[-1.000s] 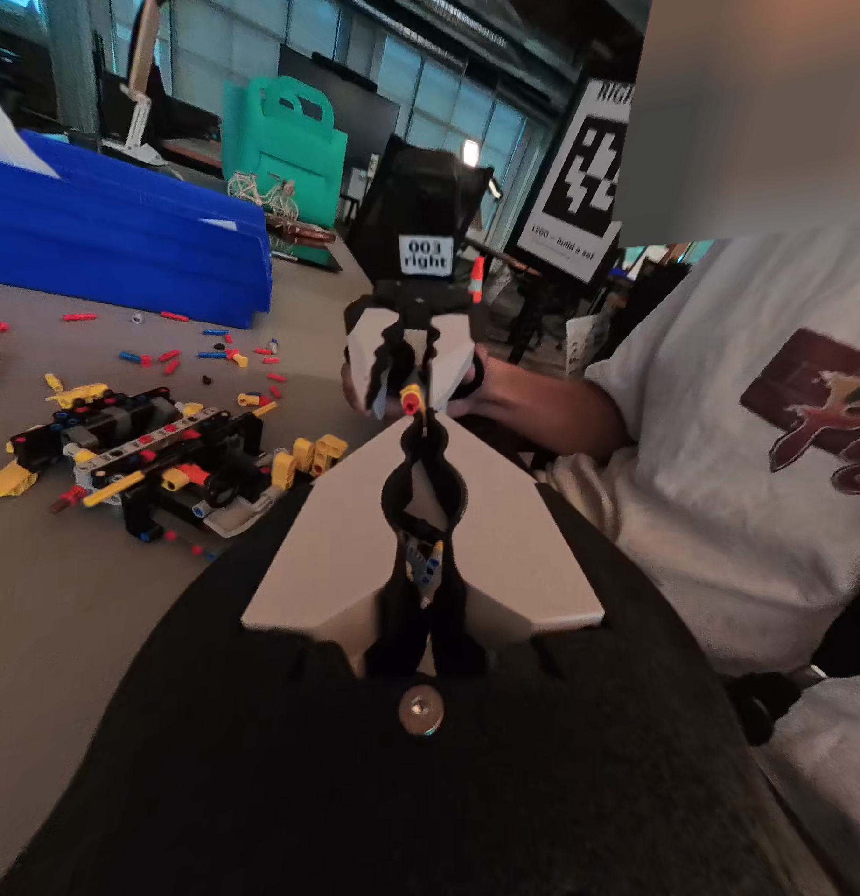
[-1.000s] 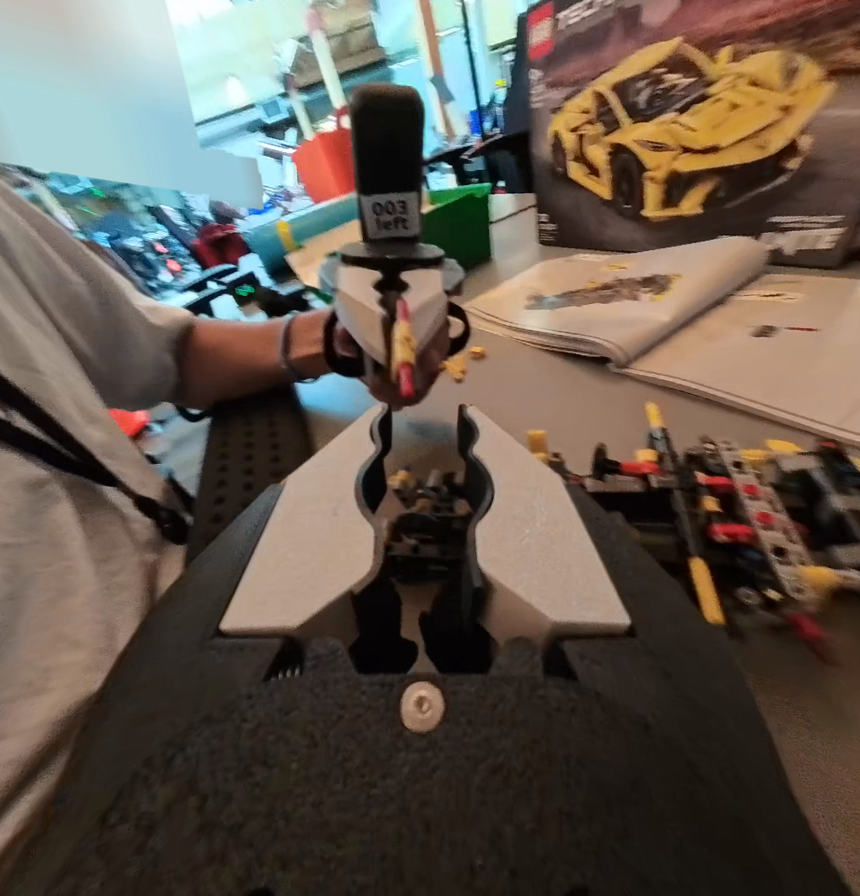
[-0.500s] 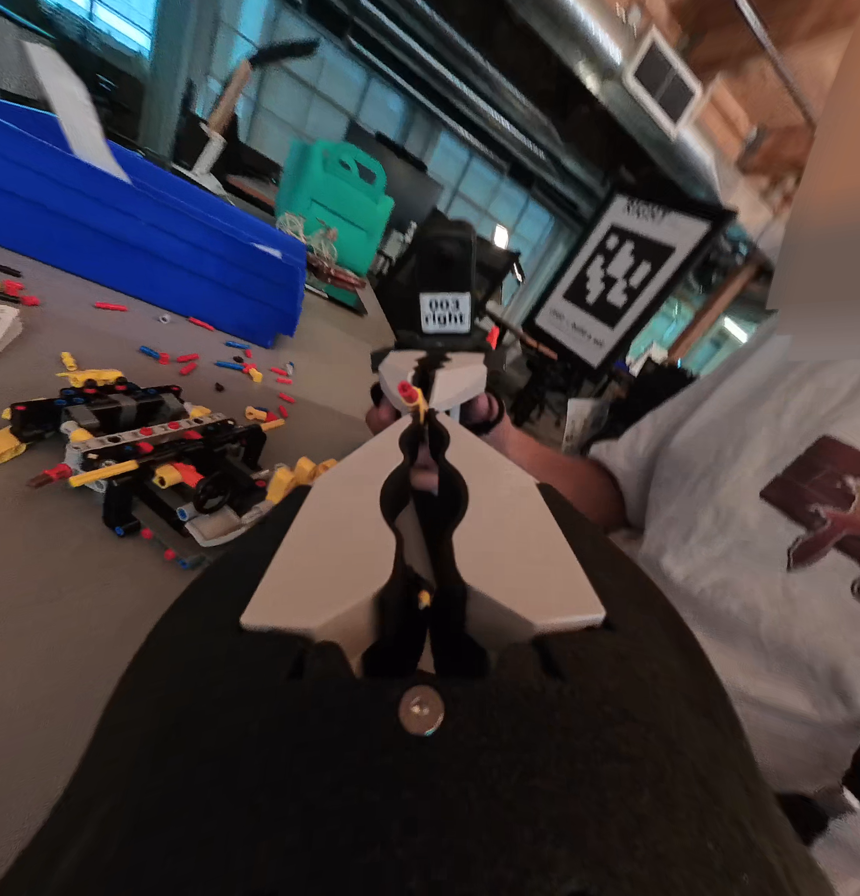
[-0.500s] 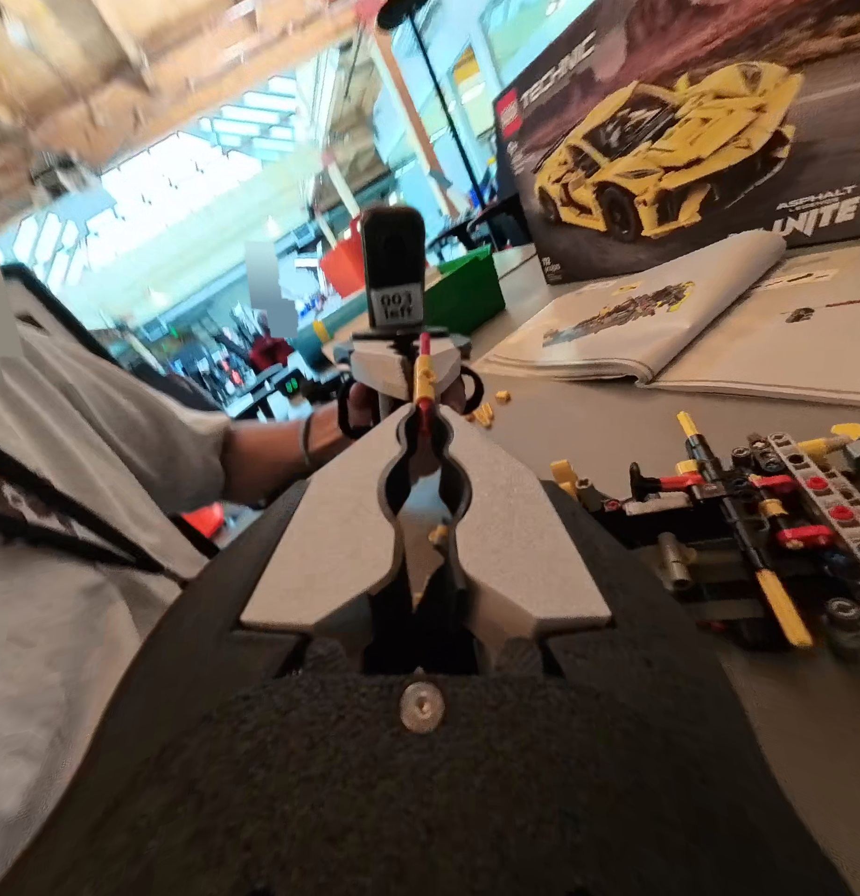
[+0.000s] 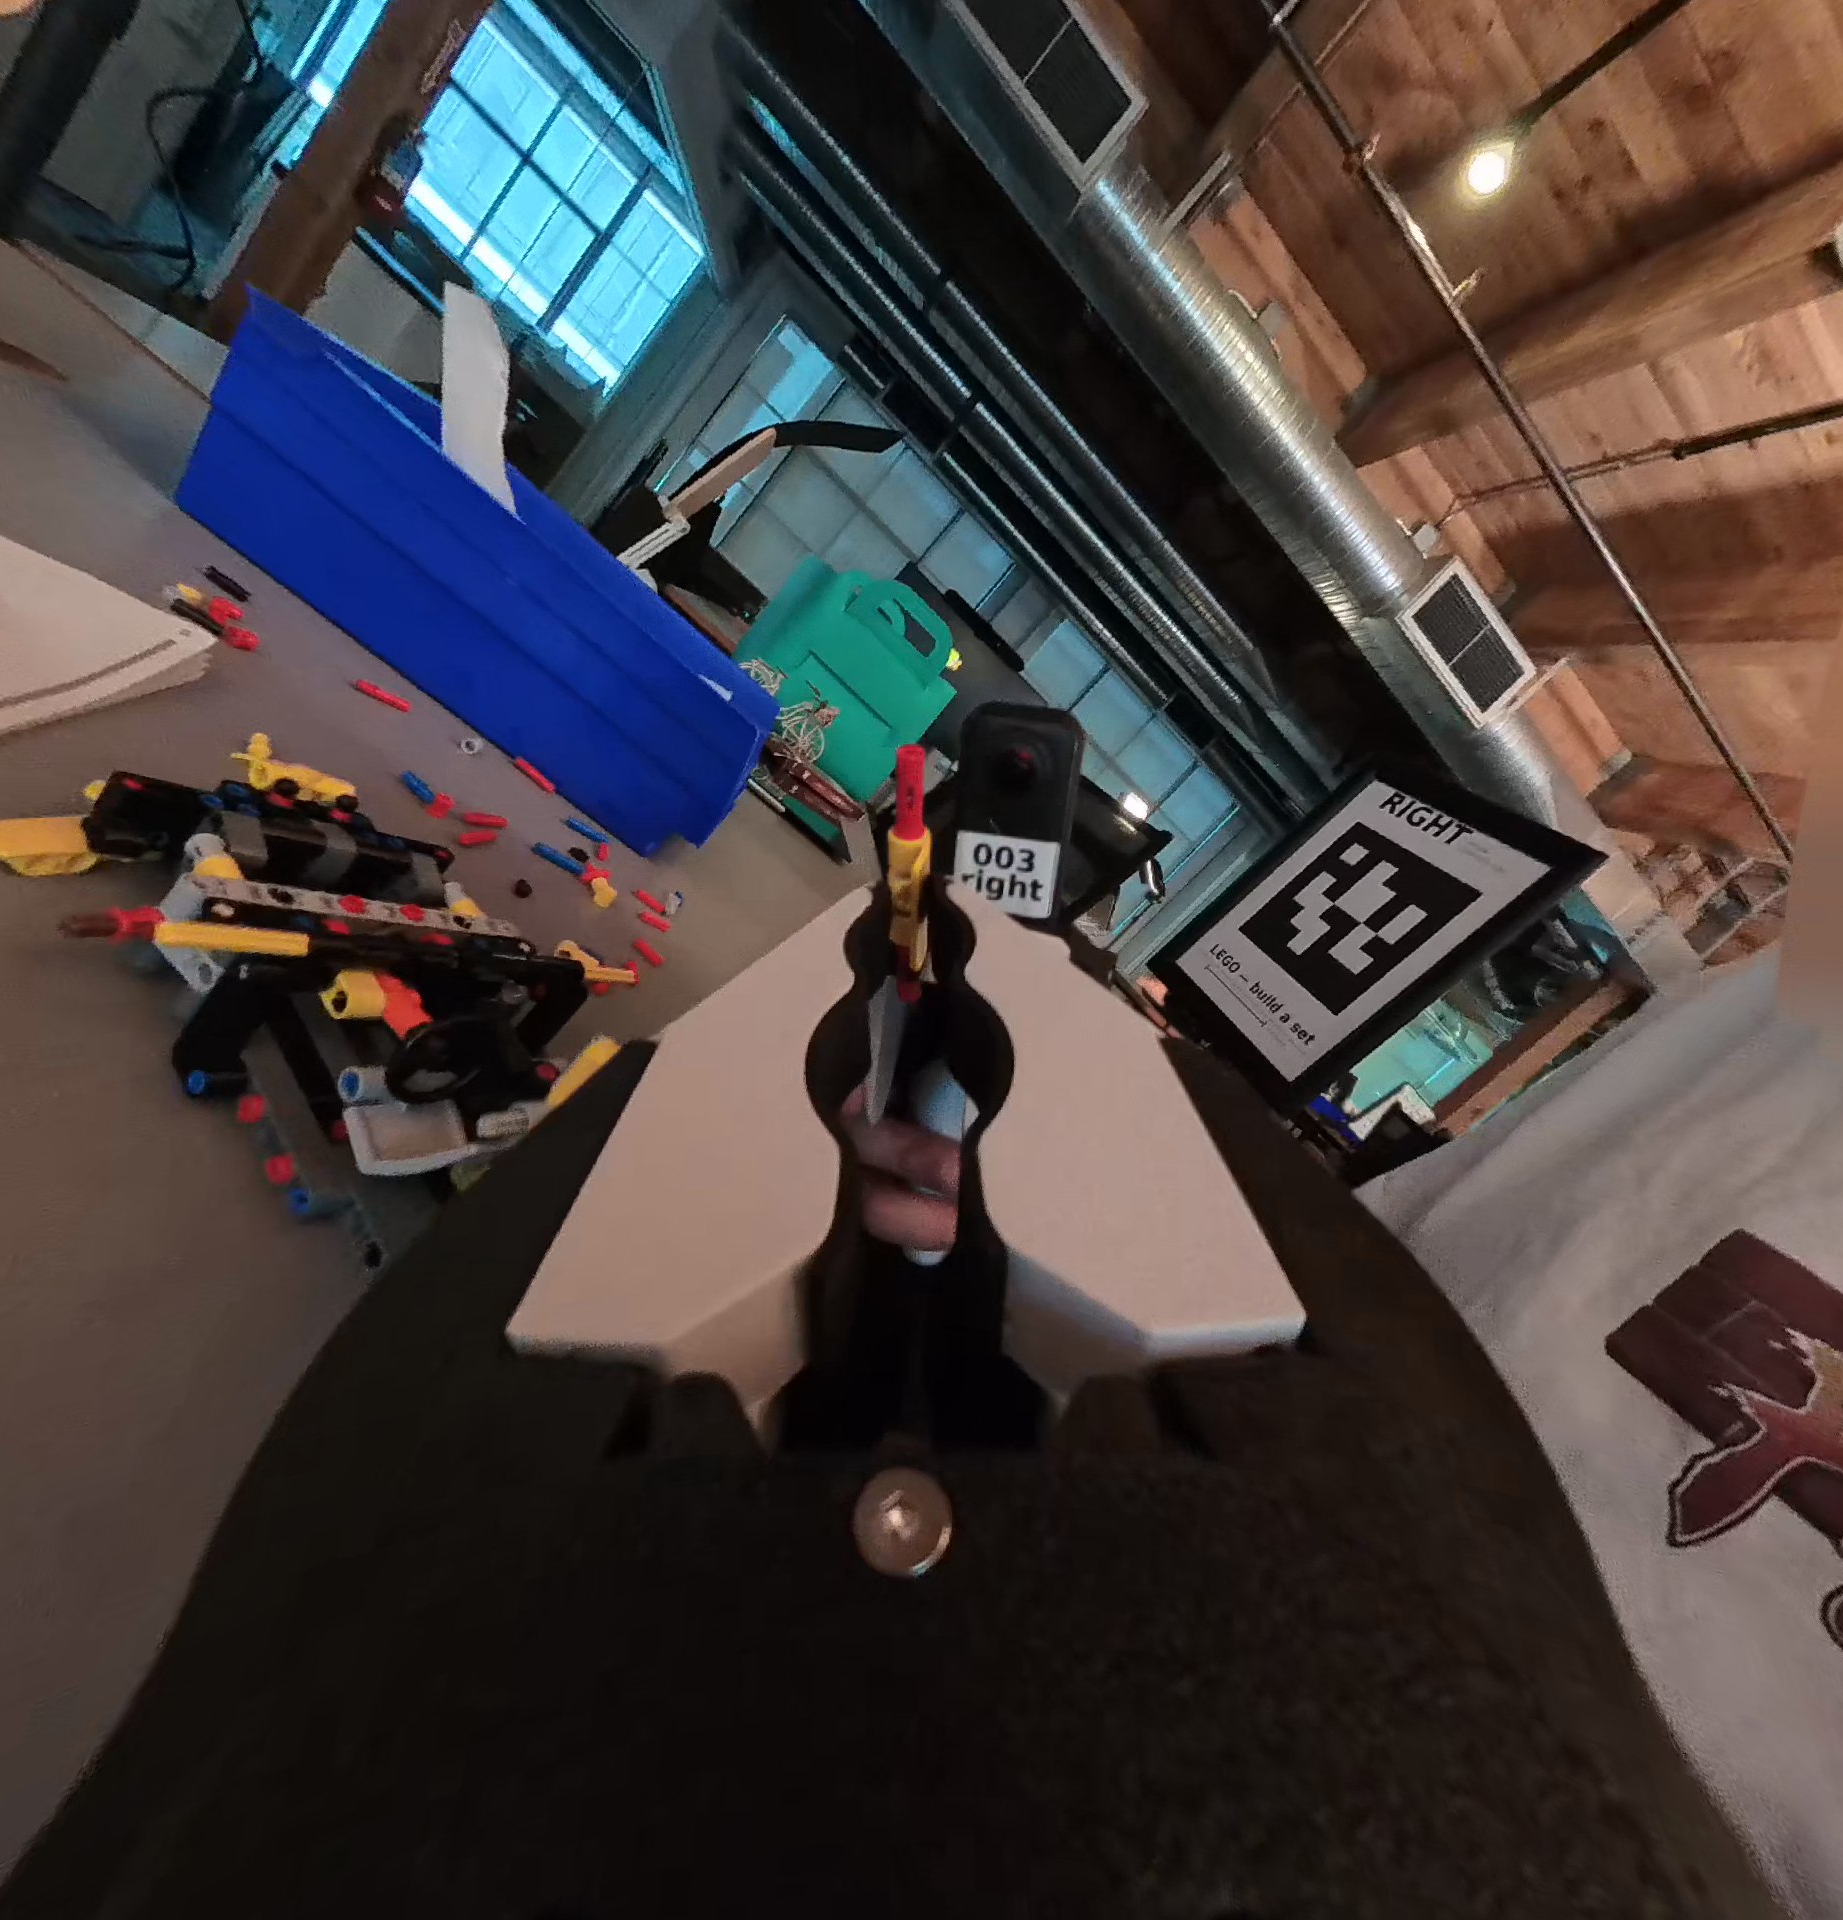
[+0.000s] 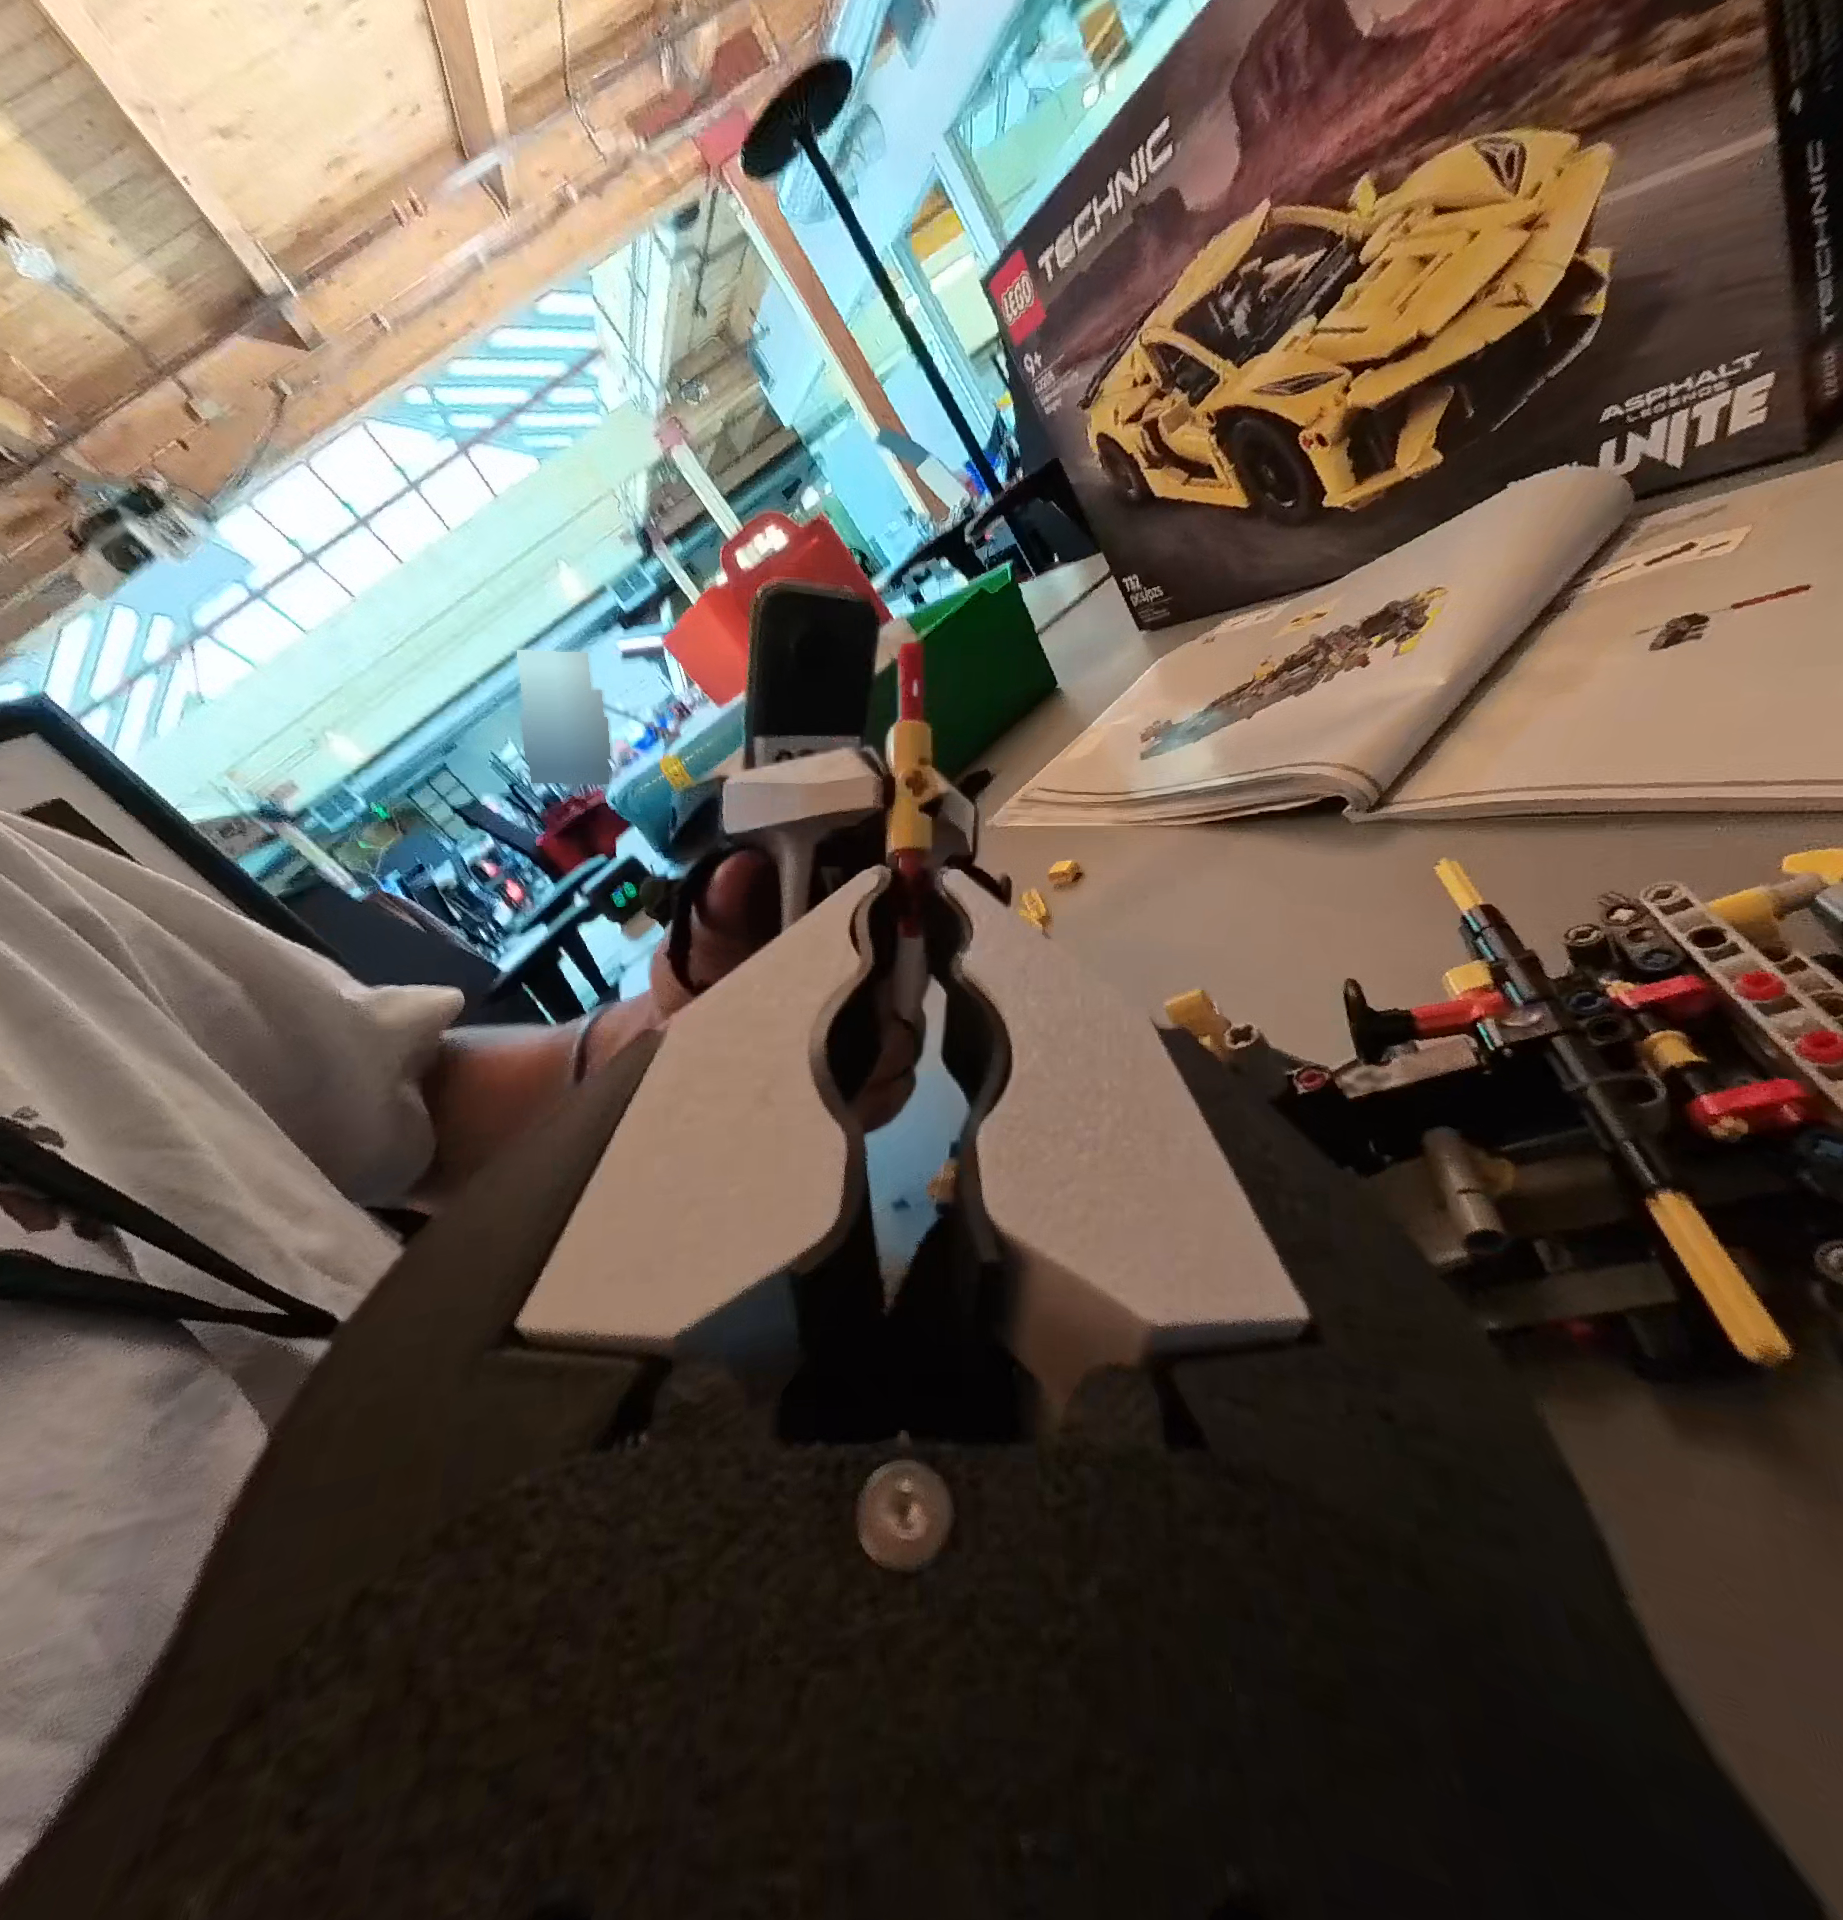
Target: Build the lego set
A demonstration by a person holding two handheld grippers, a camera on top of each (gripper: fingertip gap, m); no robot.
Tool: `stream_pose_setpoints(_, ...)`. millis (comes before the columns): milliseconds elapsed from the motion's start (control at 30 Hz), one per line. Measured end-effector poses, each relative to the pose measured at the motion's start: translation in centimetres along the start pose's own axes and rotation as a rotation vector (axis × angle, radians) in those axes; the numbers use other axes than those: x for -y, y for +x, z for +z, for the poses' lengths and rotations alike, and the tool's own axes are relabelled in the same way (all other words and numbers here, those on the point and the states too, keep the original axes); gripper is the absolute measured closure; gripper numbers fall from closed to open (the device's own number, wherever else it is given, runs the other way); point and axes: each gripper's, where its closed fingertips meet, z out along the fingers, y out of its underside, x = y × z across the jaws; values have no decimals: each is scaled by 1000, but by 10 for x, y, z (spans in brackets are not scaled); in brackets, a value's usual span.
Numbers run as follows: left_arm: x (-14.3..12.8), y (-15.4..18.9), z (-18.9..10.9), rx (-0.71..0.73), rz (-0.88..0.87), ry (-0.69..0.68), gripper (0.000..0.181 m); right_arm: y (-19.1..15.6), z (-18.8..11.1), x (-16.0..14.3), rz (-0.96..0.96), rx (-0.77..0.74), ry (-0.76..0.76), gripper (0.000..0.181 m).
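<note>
A thin red axle with a yellow connector [image 5: 908, 854] on it stands upright between my two grippers, which face each other above the table's near edge. My left gripper [image 5: 909, 914] is shut on the yellow connector. My right gripper [image 6: 911, 896] is shut on the axle's lower end [image 6: 908, 906]; the connector [image 6: 909, 795] shows just above its tips. The partly built black, grey, red and yellow chassis [image 5: 356, 966] lies on the grey table [image 5: 86, 1195] to my left, and shows in the right wrist view [image 6: 1623, 1049].
Loose red, blue and yellow pins [image 5: 584, 862] are scattered by a blue bin [image 5: 460, 582]. An open instruction booklet [image 6: 1416, 707] and the set's box [image 6: 1416, 291] lie at the far right. A framed marker sign [image 5: 1353, 914] stands near the person's white shirt [image 5: 1623, 1195]. The tips of both grippers are at nearly the same place.
The right gripper came in open and has shut on the axle. Both grippers have tilted upward, and the piece now stands upright between them.
</note>
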Motion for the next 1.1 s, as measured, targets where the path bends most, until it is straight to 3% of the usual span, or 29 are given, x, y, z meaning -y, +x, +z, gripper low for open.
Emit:
stream_pose_setpoints(33, -2, -2, -1, 16, -37, 8, 174, 1, -1, -3, -19, -6, -33, 178)
stream_pose_setpoints(133, -8, -17, -9, 150, -235, 127, 174, 4, -12, -5, -161, -22, -132, 164)
stream_pose_setpoints(200, -20, -36, -19, 330, -323, 192, 174, 26, -22, -13, -350, -162, -270, 154)
stream_pose_setpoints(267, -13, -40, -30, 411, -347, 313, 174, 40, -27, -25, -497, -256, -384, 148)
stream_pose_setpoints(433, -10, -47, -40, 527, -413, 499, 174, 47, -20, -38, -622, -309, -418, 147)
stream_pose_setpoints(567, -23, -50, -28, 487, -513, 619, 174, 51, -18, -40, -624, -305, -411, 163)
stream_pose_setpoints(1100, -32, -64, -17, 645, -469, 708, 174, 54, -17, -43, -579, -337, -408, 166)
